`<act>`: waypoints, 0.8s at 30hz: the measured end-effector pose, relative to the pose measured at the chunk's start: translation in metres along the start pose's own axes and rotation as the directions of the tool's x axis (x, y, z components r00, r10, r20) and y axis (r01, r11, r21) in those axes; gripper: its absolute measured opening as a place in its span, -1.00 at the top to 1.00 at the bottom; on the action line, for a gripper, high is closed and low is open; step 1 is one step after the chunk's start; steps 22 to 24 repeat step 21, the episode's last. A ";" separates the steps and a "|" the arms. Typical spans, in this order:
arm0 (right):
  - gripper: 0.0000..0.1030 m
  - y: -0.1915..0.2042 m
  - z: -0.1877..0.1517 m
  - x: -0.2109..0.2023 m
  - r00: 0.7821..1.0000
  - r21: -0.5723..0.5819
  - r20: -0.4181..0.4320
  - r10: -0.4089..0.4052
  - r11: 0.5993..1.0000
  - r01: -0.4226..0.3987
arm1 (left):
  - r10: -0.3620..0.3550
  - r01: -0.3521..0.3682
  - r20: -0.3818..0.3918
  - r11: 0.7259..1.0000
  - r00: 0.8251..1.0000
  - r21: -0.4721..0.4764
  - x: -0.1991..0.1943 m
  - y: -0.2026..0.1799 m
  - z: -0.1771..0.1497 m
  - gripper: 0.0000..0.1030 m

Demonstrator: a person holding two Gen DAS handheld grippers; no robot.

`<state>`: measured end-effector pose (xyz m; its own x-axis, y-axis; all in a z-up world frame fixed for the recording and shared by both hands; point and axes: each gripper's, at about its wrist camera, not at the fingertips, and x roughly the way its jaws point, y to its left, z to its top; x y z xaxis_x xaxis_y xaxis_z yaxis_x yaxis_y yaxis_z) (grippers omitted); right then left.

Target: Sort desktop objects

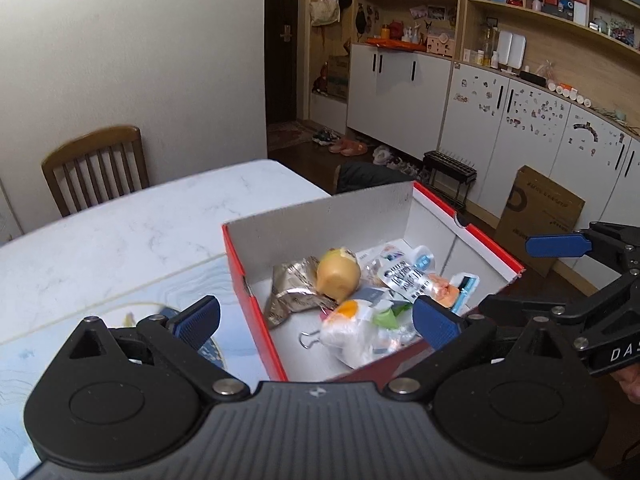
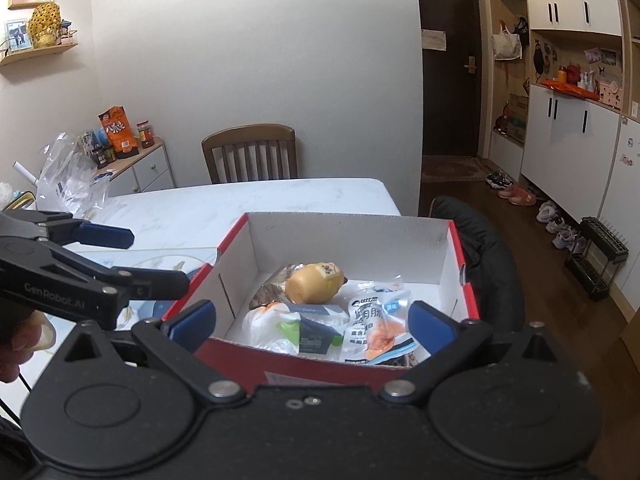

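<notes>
The left gripper (image 1: 316, 318) is held released and empty; the right gripper (image 2: 312, 320) likewise. Snack packets (image 2: 376, 320) and a yellow toy (image 2: 316, 282) are already gathered in the red box (image 2: 400, 236); little seems left on the tabletop (image 2: 240, 204).

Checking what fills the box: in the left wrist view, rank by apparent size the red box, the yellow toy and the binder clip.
1. red box
2. yellow toy
3. binder clip
</notes>
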<state>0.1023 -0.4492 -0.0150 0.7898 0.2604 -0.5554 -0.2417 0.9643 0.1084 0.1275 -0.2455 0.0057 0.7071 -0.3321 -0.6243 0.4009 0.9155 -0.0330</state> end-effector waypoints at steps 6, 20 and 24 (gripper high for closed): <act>-0.99 0.001 -0.003 0.002 1.000 0.004 -0.012 -0.003 1.000 0.003 | -0.019 0.017 -0.054 0.999 0.998 -0.038 0.009 0.003 -0.006 -1.00; -0.99 0.002 -0.004 0.004 1.000 0.010 -0.022 -0.004 1.000 0.005 | 0.002 -0.004 -0.065 1.000 0.998 -0.020 0.007 -0.001 -0.010 -1.00; -0.99 0.002 -0.004 0.004 1.000 0.011 -0.023 -0.006 1.000 0.006 | 0.007 -0.008 -0.061 1.000 0.998 -0.015 0.006 -0.001 -0.010 -1.00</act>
